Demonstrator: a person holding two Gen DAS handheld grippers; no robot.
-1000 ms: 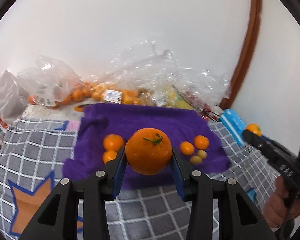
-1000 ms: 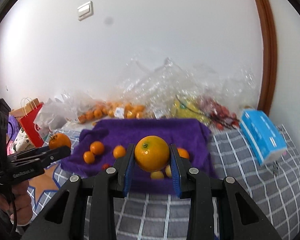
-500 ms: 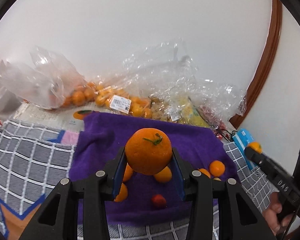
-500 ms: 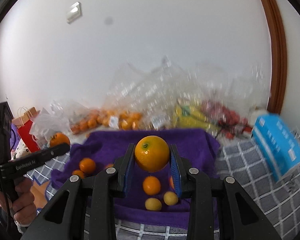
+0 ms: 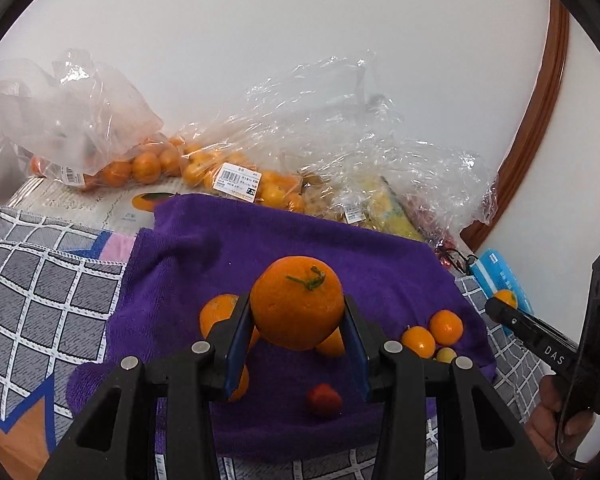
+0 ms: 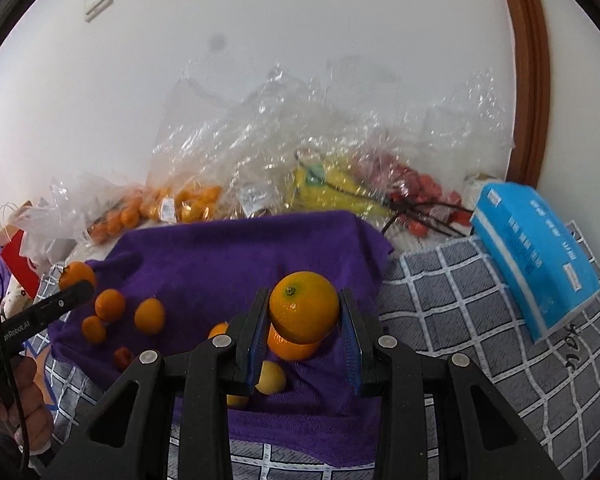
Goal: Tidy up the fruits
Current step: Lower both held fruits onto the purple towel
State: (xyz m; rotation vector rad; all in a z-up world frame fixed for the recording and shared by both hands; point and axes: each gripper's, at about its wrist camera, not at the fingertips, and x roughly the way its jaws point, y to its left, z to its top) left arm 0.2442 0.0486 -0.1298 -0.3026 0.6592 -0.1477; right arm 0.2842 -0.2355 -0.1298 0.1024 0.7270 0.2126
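We hold the left gripper (image 5: 297, 322) clamped on a stemmed orange (image 5: 297, 307) at centre frame, above the purple towel (image 5: 260, 248). Our right gripper (image 6: 305, 322) pinches a smoother orange (image 6: 304, 307) over the same towel, where small loose fruits (image 6: 149, 315) lie at lower left.

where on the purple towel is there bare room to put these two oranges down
The back half of the purple towel, just before the plastic bags, is bare. In the left wrist view, so is its left strip beside the checked cloth. The near middle and front corners are crowded with small fruit.
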